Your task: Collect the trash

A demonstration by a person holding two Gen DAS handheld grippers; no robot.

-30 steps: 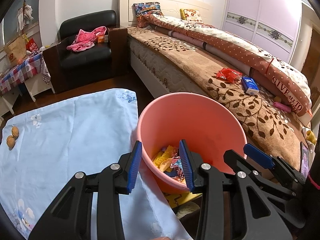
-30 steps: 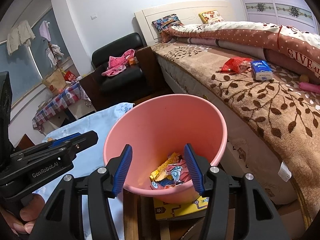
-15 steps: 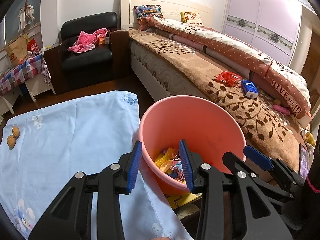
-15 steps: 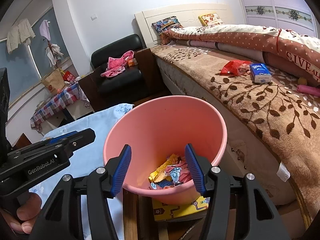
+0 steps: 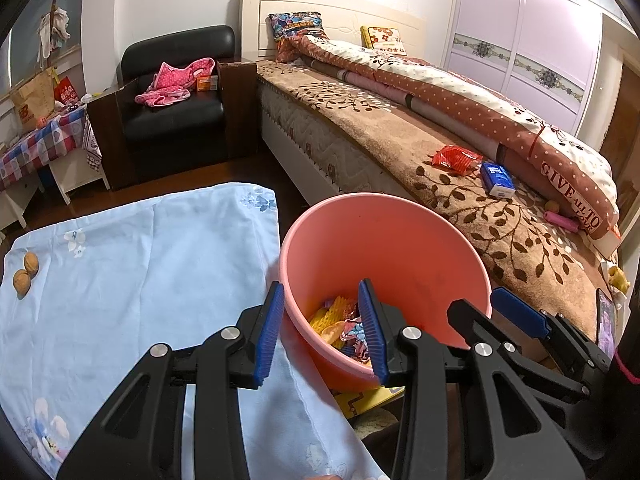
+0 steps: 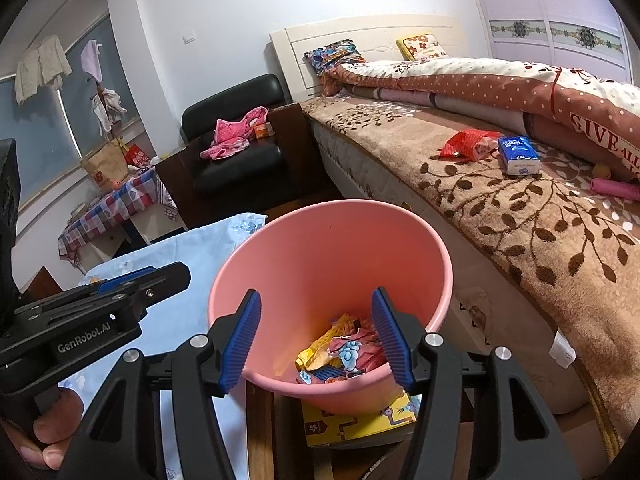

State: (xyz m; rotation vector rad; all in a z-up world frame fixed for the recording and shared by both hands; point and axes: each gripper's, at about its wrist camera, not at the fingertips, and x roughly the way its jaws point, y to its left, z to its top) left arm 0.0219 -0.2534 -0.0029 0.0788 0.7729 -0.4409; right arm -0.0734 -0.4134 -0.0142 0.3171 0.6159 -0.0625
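Observation:
A pink bucket [image 5: 384, 240] [image 6: 332, 248] stands between a table and a bed, with several crumpled wrappers [image 5: 340, 328] [image 6: 340, 352] at its bottom. My left gripper [image 5: 322, 332] is open and empty, over the bucket's near left rim. My right gripper [image 6: 316, 336] is open and empty, just above the bucket's near rim. A red wrapper [image 5: 456, 158] [image 6: 466, 144] and a blue tissue pack [image 5: 496, 180] [image 6: 518, 156] lie on the bed.
A light blue cloth [image 5: 140, 272] covers the table at left, with two walnuts [image 5: 25, 274] near its left edge. A yellow box [image 6: 356, 424] lies under the bucket. A black armchair [image 5: 176, 92] with pink clothes stands behind. A pink tube [image 5: 562, 222] lies on the bed.
Both grippers have drawn back and up a little from the bucket, so it looks smaller and lower. Both stay open and empty.

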